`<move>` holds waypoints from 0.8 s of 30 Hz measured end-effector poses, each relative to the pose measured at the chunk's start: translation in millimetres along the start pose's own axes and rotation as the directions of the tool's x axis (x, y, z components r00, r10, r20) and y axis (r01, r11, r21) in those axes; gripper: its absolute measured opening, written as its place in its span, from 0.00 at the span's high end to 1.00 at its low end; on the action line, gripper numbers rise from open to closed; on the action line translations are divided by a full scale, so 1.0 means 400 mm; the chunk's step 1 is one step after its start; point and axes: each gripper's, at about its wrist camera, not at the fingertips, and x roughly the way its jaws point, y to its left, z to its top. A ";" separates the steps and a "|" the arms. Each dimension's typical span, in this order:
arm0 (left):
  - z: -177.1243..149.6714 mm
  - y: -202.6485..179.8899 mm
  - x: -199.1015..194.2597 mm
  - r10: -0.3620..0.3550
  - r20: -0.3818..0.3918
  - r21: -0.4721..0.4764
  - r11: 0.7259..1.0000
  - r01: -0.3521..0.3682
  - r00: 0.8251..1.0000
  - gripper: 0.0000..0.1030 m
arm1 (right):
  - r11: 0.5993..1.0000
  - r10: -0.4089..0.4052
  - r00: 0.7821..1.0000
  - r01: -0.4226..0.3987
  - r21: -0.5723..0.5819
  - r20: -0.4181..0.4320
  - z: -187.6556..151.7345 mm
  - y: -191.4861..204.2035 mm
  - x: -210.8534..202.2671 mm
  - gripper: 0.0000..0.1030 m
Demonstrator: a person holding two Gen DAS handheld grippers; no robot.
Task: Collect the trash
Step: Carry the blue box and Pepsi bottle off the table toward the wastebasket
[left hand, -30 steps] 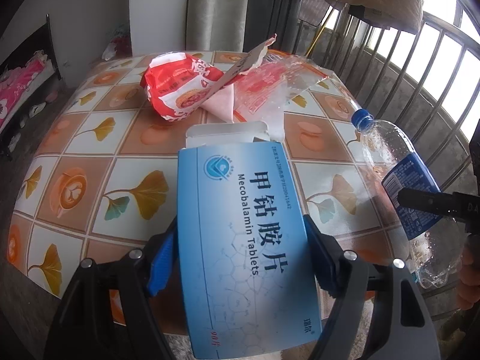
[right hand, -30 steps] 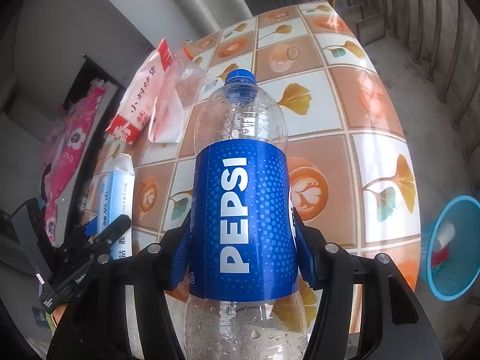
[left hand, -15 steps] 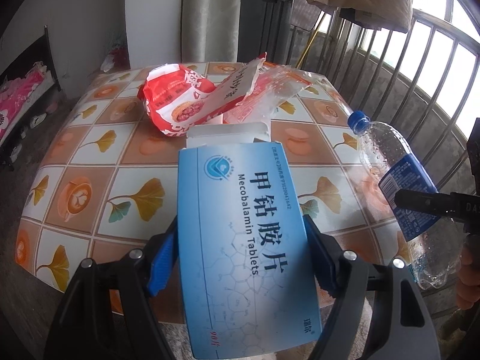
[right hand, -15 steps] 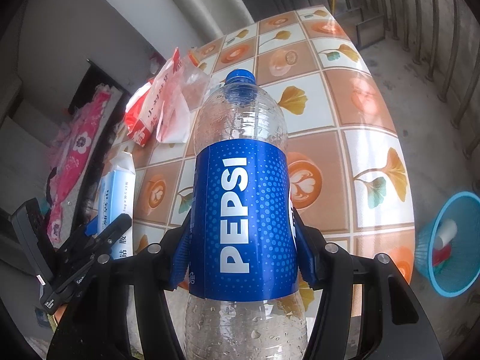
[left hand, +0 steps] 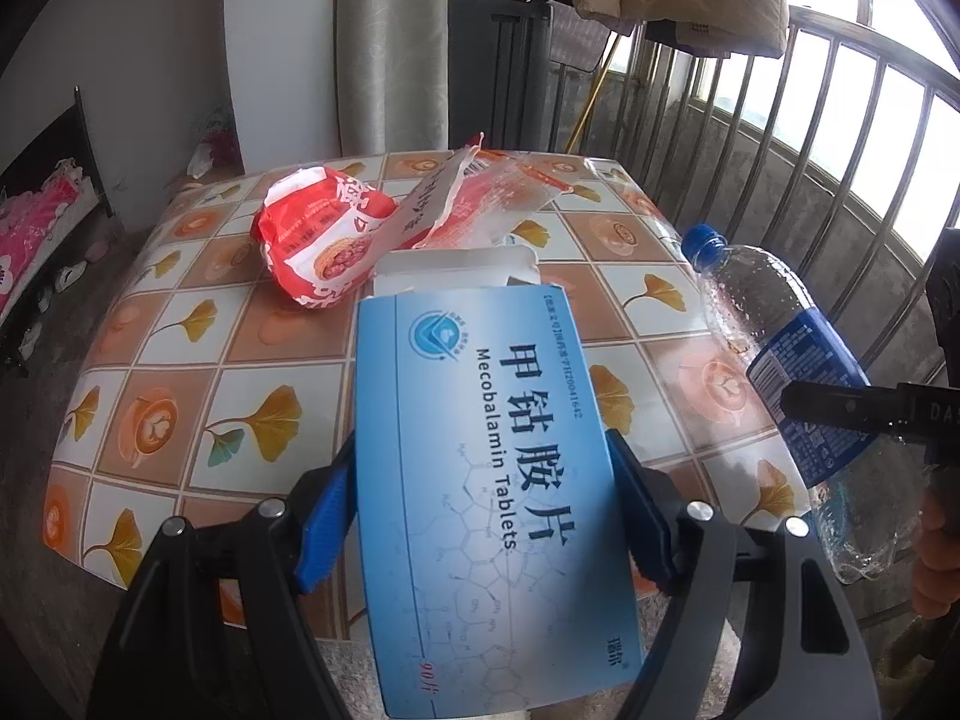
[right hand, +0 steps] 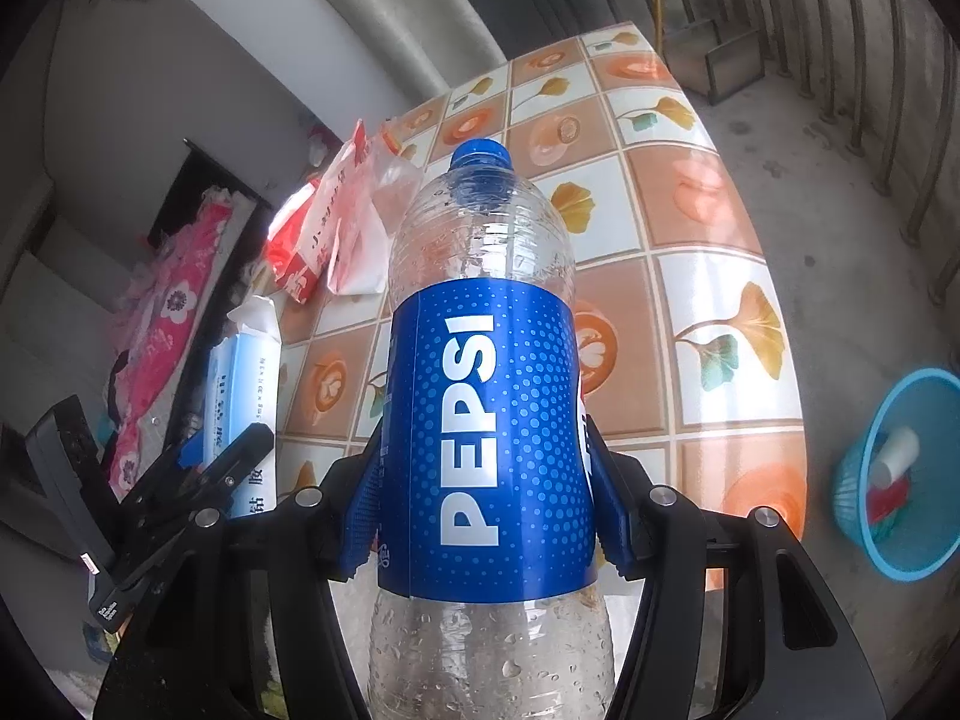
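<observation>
My left gripper (left hand: 483, 516) is shut on a light blue tablet box (left hand: 480, 444), held above the near edge of the tiled table (left hand: 180, 360); the box's top flap stands open. My right gripper (right hand: 483, 492) is shut on an empty Pepsi bottle (right hand: 480, 324) with a blue cap, its pads pressing the blue label. The same bottle (left hand: 774, 348) shows at the right of the left wrist view. A red snack bag (left hand: 324, 234) and a clear torn wrapper (left hand: 504, 204) lie at the far side of the table. The left gripper and box (right hand: 243, 384) appear at the left of the right wrist view.
A blue plastic bin (right hand: 900, 468) with some rubbish inside stands on the concrete floor right of the table. Metal railings (left hand: 810, 138) run along the right. A grey pillar (left hand: 390, 42) and wall stand behind the table. Pink fabric (right hand: 162, 336) lies at the left.
Both grippers have drawn back from the table and risen slightly with their loads; the table looks smaller and farther, and more of the blue bin shows.
</observation>
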 end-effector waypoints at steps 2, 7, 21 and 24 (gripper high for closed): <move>0.003 -0.011 -0.005 -0.003 0.007 0.012 1.000 0.003 1.000 0.28 | 1.000 0.003 1.000 -0.003 0.006 0.005 -0.003 -0.006 -0.008 0.46; 0.012 -0.039 -0.015 -0.014 0.022 0.040 0.999 0.013 1.000 0.28 | 1.000 0.008 1.000 -0.008 0.020 0.018 -0.009 -0.022 -0.031 0.46; 0.033 -0.127 -0.033 -0.052 0.054 0.120 0.992 0.045 0.997 0.28 | 0.998 0.009 0.998 -0.013 0.063 0.061 -0.031 -0.068 -0.094 0.46; 0.036 -0.153 -0.037 -0.065 0.060 0.139 0.989 0.056 0.996 0.28 | 0.997 0.008 0.997 -0.013 0.073 0.071 -0.035 -0.083 -0.111 0.46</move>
